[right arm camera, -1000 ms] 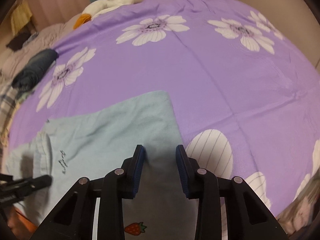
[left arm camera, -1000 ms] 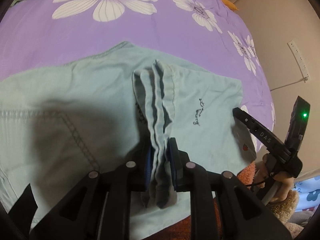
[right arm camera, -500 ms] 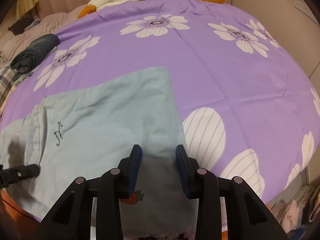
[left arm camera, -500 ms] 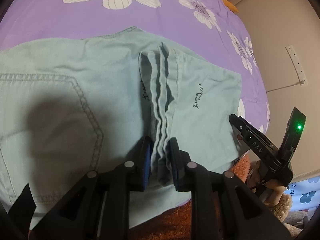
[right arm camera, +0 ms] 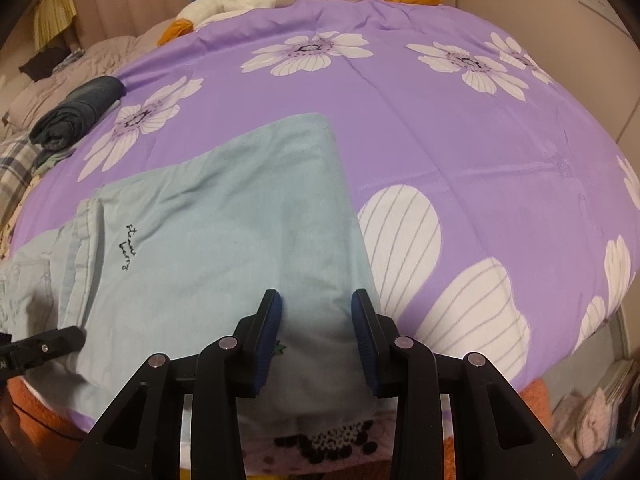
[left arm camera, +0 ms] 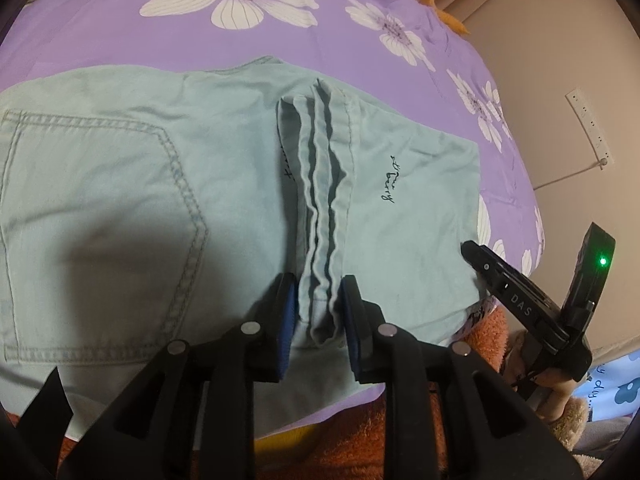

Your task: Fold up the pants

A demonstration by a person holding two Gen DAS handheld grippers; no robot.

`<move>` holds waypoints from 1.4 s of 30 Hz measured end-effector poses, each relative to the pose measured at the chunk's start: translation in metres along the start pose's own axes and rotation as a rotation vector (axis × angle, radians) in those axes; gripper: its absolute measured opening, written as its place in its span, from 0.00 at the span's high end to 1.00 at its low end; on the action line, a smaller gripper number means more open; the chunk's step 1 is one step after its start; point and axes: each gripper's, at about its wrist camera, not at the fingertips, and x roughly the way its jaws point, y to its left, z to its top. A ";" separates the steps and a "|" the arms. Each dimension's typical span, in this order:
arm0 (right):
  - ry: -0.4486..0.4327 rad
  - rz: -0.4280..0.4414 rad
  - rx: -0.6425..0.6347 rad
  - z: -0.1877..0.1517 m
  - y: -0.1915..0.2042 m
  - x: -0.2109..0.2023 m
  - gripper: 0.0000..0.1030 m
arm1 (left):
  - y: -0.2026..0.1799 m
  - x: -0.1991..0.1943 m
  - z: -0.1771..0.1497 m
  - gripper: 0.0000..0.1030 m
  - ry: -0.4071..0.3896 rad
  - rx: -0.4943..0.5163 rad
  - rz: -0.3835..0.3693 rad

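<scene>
On the purple flowered bed (right arm camera: 460, 128), the pale green pants (left arm camera: 120, 184) lie flat, their length running sideways. Left gripper (left arm camera: 316, 312) pinches the bunched hems; right gripper (right arm camera: 316, 320), jaws wide, hovers over the folded edge.

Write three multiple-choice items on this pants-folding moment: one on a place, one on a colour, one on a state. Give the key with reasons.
1. Where does the dark rolled garment lie?
A. at the bed's far left edge
B. on the pants
C. between the right gripper's fingers

2. What colour is the bedspread?
A. green with stripes
B. purple with white flowers
C. plain grey

3. What is the left gripper doing?
A. hanging open over bare bedspread
B. clamping a pillow
C. pinching bunched hems of the pants

Key: 1 A, it sits far left, apart from the pants. 2 B, as both views show. 3 C, layered cloth edges run between its pads; the right gripper stands open over the pants.
</scene>
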 end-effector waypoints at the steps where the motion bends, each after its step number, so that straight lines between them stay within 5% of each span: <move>1: -0.009 0.004 -0.002 -0.002 -0.001 -0.001 0.65 | -0.001 0.001 0.000 0.77 -0.010 0.001 0.001; 8: -0.065 0.067 -0.004 -0.011 -0.009 -0.002 0.65 | -0.007 0.000 -0.013 0.77 -0.102 0.048 0.042; 15: -0.093 0.033 -0.033 -0.015 -0.001 -0.003 0.65 | 0.003 -0.004 -0.025 0.77 -0.172 -0.006 0.004; 31: -0.112 0.006 -0.028 -0.021 0.001 -0.005 0.65 | 0.008 -0.011 -0.035 0.75 -0.169 -0.049 -0.034; 42: -0.106 -0.001 -0.033 -0.022 0.000 -0.006 0.65 | 0.019 -0.023 -0.040 0.66 -0.147 -0.143 -0.159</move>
